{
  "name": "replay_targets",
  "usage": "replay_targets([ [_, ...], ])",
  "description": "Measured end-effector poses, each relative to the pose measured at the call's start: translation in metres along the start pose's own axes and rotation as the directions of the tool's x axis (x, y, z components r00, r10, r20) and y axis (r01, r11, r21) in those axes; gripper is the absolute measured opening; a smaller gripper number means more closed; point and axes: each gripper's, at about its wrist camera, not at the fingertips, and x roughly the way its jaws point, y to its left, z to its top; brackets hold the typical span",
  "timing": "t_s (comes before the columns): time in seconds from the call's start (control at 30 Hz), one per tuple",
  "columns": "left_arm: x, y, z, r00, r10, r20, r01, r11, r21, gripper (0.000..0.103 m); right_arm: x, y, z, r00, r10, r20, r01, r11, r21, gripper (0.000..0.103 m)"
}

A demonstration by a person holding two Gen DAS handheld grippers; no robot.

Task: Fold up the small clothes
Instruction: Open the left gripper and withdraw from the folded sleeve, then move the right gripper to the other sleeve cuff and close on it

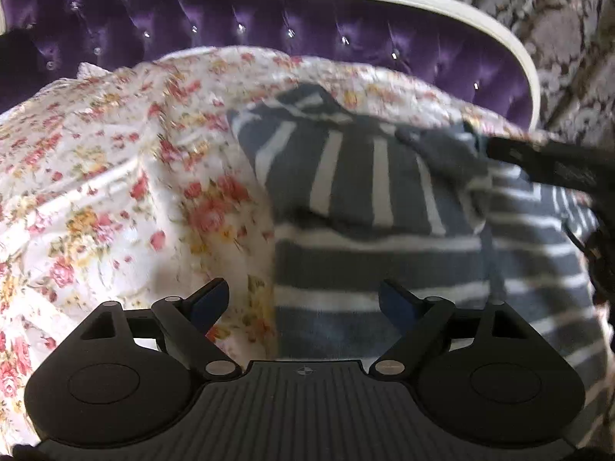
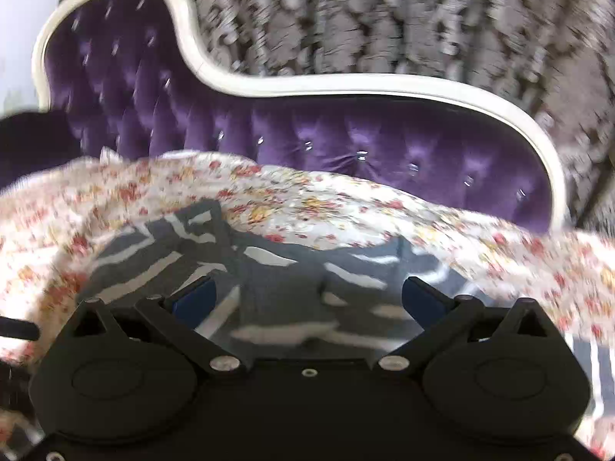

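Left tool spread over crumpled striped garment

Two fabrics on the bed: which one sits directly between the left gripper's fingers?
The grey-and-white striped garment. It runs up between the open fingers of the left gripper, while the floral bedsheet spreads off to the side, beyond that finger.

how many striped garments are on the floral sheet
1: a grey-and-white striped knit garment, partly folded, lying on the flower-print white sheet ahead of the purple tufted sofa back. More may be hidden.

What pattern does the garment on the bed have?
Grey with white stripes; the garment shows best in the left wrist view.
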Motion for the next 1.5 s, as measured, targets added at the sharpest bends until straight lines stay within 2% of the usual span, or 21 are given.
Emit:
replay_targets([
  [0.13, 0.001, 0.003, -0.002, 1.000, -0.014, -0.015, 0.014, 1.000, -0.011, 0.092, 0.035, 0.025, 0.001, 0.996, -0.021, -0.082, 0.015, 0.997, -0.076, 0.102],
  [0.27, 0.002, 0.006, 0.002, 0.999, -0.019, -0.034, 0.018, 0.999, -0.029, 0.092, 0.055, 0.030, -0.004, 0.987, -0.065, -0.144, 0.048, 0.992, -0.115, 0.102],
  [0.4, 0.005, 0.007, 0.002, 0.999, -0.020, -0.034, 0.019, 0.999, -0.048, 0.094, 0.045, 0.001, -0.007, 0.976, -0.171, -0.132, 0.165, 0.985, -0.057, 0.102],
  [0.53, 0.006, 0.004, 0.003, 0.999, -0.008, -0.040, 0.006, 0.999, -0.047, 0.095, 0.024, -0.042, -0.023, 0.957, -0.229, -0.176, 0.245, 0.967, 0.070, 0.102],
  [0.6, 0.007, 0.002, 0.004, 0.999, 0.003, -0.043, -0.004, 0.999, -0.041, 0.095, 0.013, -0.056, -0.031, 0.947, -0.261, -0.186, 0.282, 0.955, 0.096, 0.102],
  [0.77, 0.008, -0.005, -0.002, 0.999, 0.032, -0.043, -0.031, 0.999, 0.014, 0.097, -0.009, -0.070, -0.038, 0.971, -0.191, -0.144, 0.215, 0.960, 0.177, 0.102],
  [0.83, 0.010, -0.008, -0.003, 0.998, 0.043, -0.051, -0.040, 0.998, 0.050, 0.103, -0.009, -0.073, -0.037, 0.975, -0.180, -0.131, 0.203, 0.959, 0.195, 0.102],
  [0.9, 0.012, -0.009, -0.003, 0.997, 0.042, -0.060, -0.039, 0.998, 0.054, 0.102, -0.006, -0.075, -0.035, 0.978, -0.168, -0.125, 0.192, 0.958, 0.212, 0.102],
  [1.2, 0.012, -0.011, -0.005, 0.997, 0.059, -0.041, -0.058, 0.998, 0.036, 0.102, 0.000, -0.097, -0.050, 0.973, -0.104, -0.206, 0.157, 0.953, 0.259, 0.102],
  [1.27, 0.011, -0.011, -0.007, 0.998, 0.059, -0.032, -0.057, 0.998, 0.036, 0.102, -0.010, -0.113, -0.051, 0.977, -0.090, -0.191, 0.147, 0.940, 0.307, 0.102],
  [1.37, 0.010, -0.010, -0.004, 0.998, 0.056, -0.034, -0.055, 0.998, 0.025, 0.102, -0.028, -0.148, -0.054, 0.983, -0.073, -0.170, 0.139, 0.897, 0.420, 0.102],
  [1.5, 0.000, -0.002, 0.002, 1.000, 0.016, 0.008, -0.015, 0.998, -0.069, 0.100, -0.051, -0.203, -0.064, 0.978, -0.113, -0.174, 0.190, 0.824, 0.533, 0.102],
])
